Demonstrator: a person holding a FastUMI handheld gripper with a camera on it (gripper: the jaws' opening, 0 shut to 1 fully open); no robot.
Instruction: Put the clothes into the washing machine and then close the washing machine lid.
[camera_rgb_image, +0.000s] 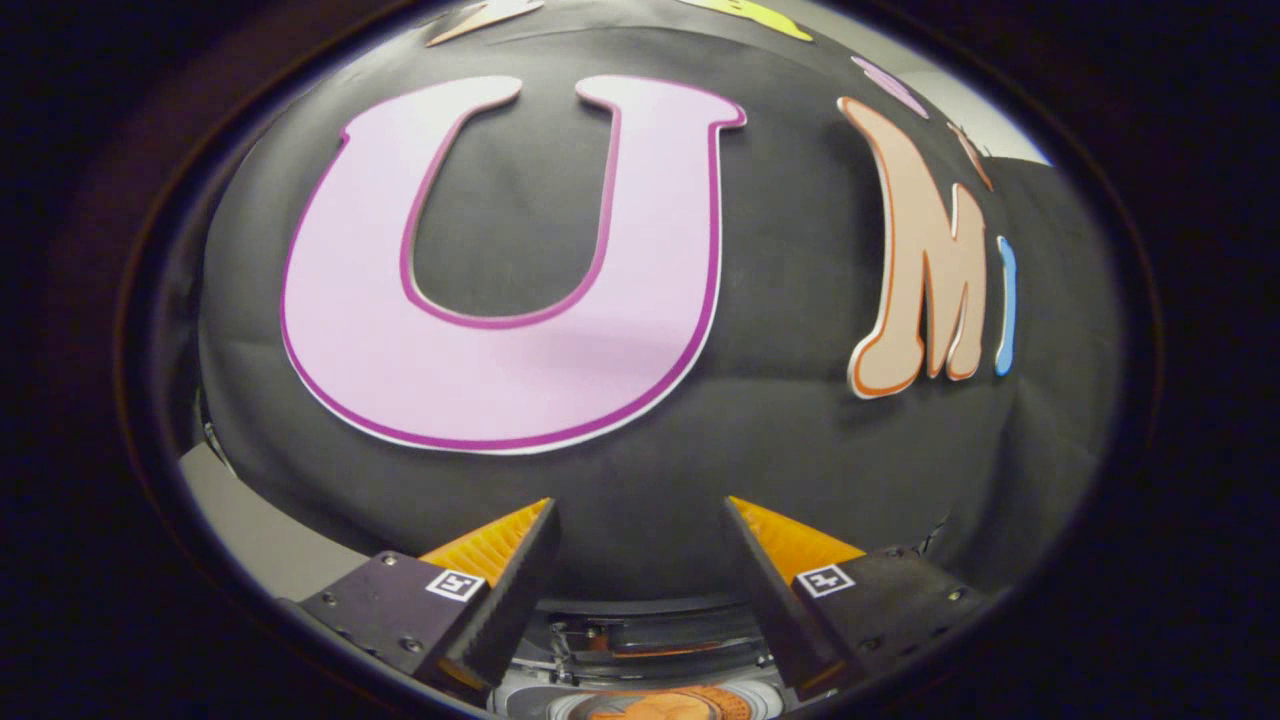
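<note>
The gripper (640, 520) points level at the booth's black cloth wall (640, 480), its two fingers spread apart with nothing between them, so it is released and carries no clothing. Low down between the fingers, and below them, lies the top of the washing machine (640, 640): a dark curved rim, some grey parts, and under these a round pale ring with something orange (665, 706) inside it. That orange patch may be a piece of clothing lying in the drum, but too little of it can be seen to be sure. Whether the lid is open or shut cannot be told from here either. To the left of the fingers a strip of pale surface (250, 520) runs along the foot of the wall. Judging by the empty fingers and the orange in the ring, the clothes may already be in, which would leave the lid to close; the gripper would have to tip down toward the machine for that.
</note>
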